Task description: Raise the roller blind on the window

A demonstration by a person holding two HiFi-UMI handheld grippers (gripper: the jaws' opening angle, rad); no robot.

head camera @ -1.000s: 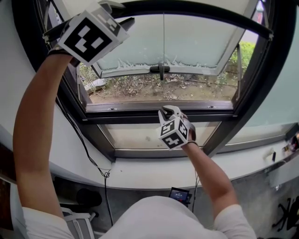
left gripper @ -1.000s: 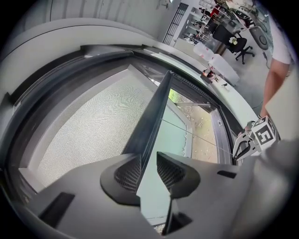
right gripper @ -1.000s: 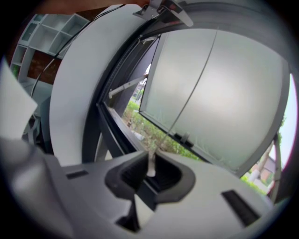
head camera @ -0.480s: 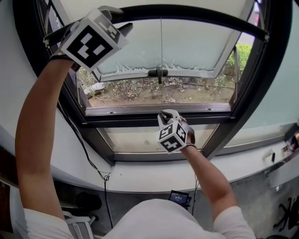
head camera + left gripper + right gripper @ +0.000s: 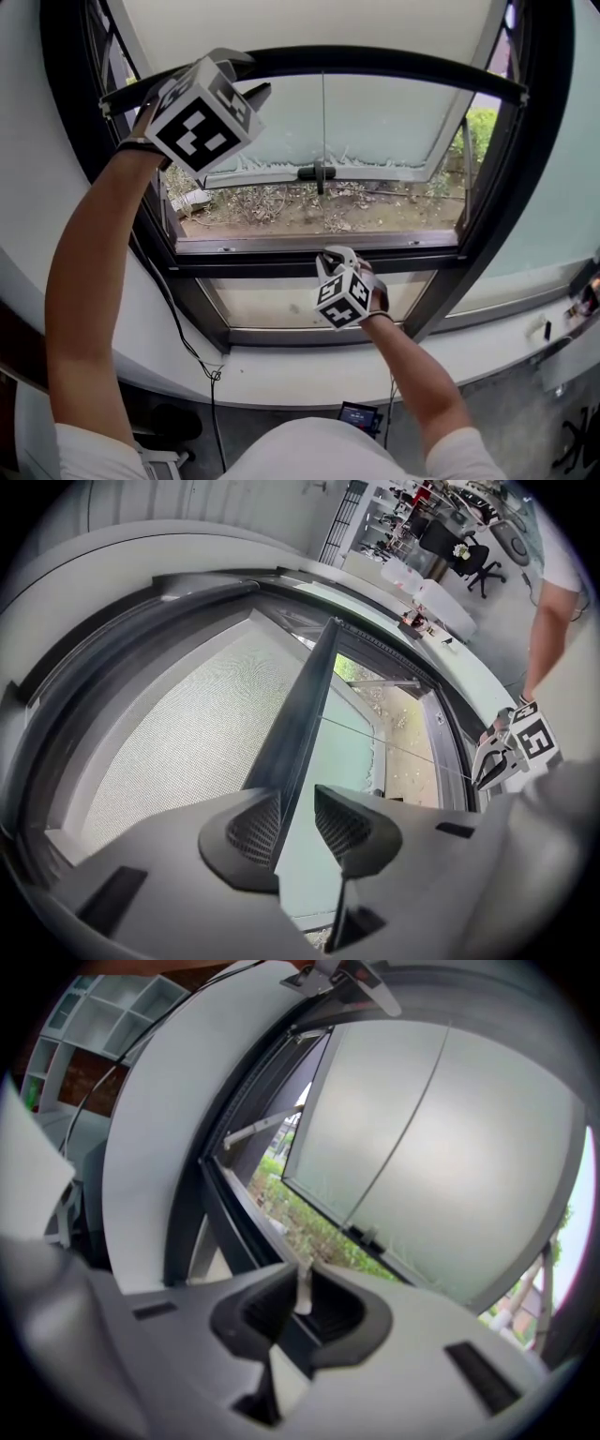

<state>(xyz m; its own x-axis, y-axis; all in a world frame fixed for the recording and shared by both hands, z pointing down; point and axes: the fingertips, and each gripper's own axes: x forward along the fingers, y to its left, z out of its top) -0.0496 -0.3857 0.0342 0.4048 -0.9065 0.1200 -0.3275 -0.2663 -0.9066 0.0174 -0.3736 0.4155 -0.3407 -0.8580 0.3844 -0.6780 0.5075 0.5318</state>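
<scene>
Head view | left claw (image 5: 298,819) released astride blind bar (image 5: 375,62) | right claw (image 5: 337,254) grasping pull cord (image 5: 303,1285)

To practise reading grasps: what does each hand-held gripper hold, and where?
Right hand-held gripper: the pull cord, by its white lower end. Left hand-held gripper: straddles the blind's bottom bar; grip cannot be told.

Dark window frame (image 5: 309,267), frosted sash (image 5: 394,112) tilted open — daylight, shrubs (image 5: 281,202) outside. White sill (image 5: 281,361), white wall (image 5: 37,234) — grey floor (image 5: 516,403).
</scene>
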